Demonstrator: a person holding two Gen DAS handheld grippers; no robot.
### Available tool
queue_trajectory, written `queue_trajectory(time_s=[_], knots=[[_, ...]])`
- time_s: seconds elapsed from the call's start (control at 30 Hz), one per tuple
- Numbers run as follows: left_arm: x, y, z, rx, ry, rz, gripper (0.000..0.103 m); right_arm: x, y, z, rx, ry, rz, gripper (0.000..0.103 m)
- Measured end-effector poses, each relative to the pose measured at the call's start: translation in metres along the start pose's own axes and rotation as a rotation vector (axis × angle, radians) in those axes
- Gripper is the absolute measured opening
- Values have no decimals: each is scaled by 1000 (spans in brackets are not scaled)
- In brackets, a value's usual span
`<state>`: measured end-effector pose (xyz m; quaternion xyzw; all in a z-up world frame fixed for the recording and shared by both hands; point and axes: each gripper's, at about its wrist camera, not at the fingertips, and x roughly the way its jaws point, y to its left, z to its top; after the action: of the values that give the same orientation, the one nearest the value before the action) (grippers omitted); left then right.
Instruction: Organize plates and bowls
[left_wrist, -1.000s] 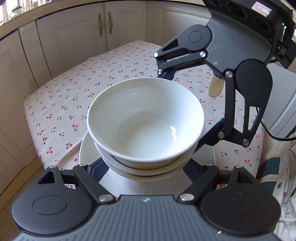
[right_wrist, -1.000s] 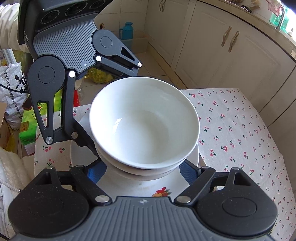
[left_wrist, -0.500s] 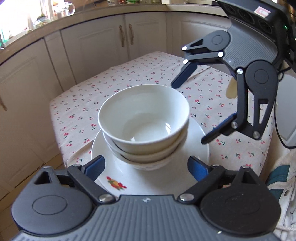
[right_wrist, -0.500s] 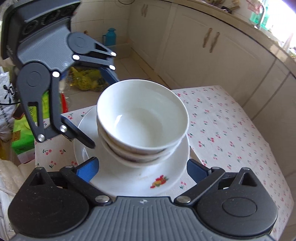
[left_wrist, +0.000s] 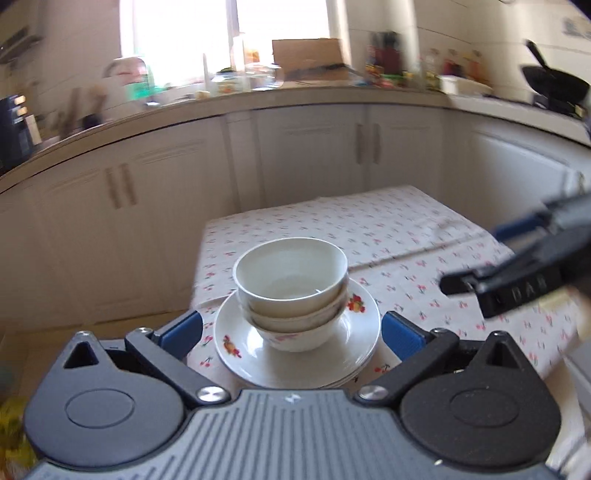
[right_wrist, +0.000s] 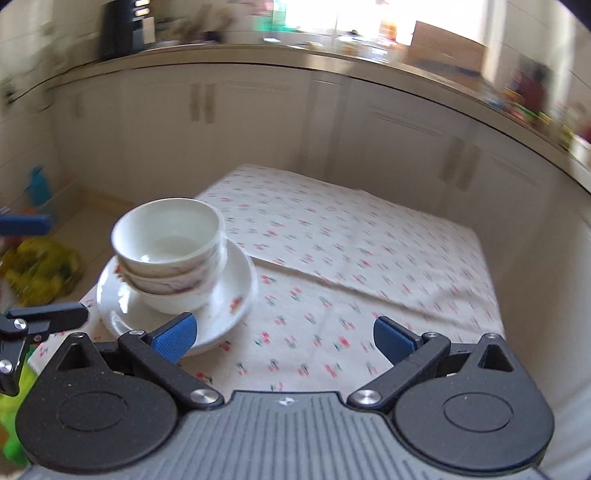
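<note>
White bowls (left_wrist: 291, 284) stacked on plates (left_wrist: 295, 354), tabletop (left_wrist: 406, 251) corner.
L hand-held gripper (left_wrist: 291, 332) & R hand-held gripper (right_wrist: 284, 338): both spread wide, empty, clear of stack.

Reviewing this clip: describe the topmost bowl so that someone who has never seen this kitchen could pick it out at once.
Start at the table with the cherry-print cloth in front of the cream cabinets. Near its corner sits a stack of white plates with fruit motifs carrying nested bowls. The plain white top bowl is the uppermost one, empty, its whole rim exposed, unlike the bowls beneath, which show only as bands.
</note>
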<state>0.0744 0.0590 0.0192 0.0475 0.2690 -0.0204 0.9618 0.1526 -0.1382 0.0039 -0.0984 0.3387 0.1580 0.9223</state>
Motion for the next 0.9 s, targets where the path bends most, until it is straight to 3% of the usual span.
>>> queue_trajectory(time_s=[0.17, 0.33, 0.9], knots=[[-23, -19, -6, -88, -19, 37, 102, -33, 4, -31, 58, -33, -82, 103], [-35, -34, -15, -70, -26, 123, 102, -52, 2, -47, 94, -43, -107, 103], [-45, -39, -15, -114, -23, 92, 102, -72, 4, -49, 117, -90, -110, 103]])
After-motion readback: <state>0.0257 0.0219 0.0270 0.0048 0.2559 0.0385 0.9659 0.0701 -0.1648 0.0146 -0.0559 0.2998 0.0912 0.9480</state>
